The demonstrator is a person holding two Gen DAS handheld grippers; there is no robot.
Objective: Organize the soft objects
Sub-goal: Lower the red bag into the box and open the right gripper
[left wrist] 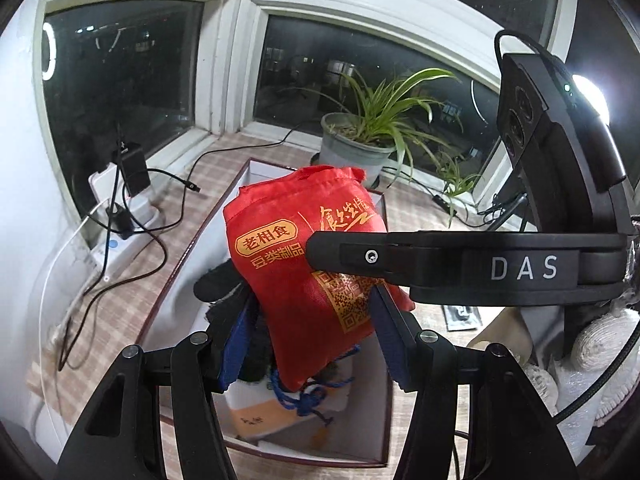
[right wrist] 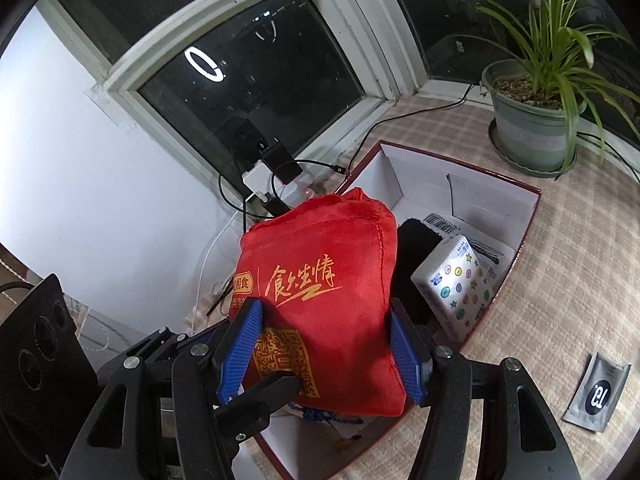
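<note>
Two grippers, left (left wrist: 316,320) and right (right wrist: 326,344), hold one red bag (right wrist: 320,300) above the open box (right wrist: 460,172) near the desk's window edge, fingers half open and pressed on its sides. Uneven release could snag it on the rim.

The red bag (left wrist: 304,264) hides most of the box (left wrist: 188,256) contents

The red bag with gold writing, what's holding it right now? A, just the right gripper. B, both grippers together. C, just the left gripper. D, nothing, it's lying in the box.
B: the red bag sits squeezed between the right gripper pads while the left gripper also clamps it, above the open box.
</note>
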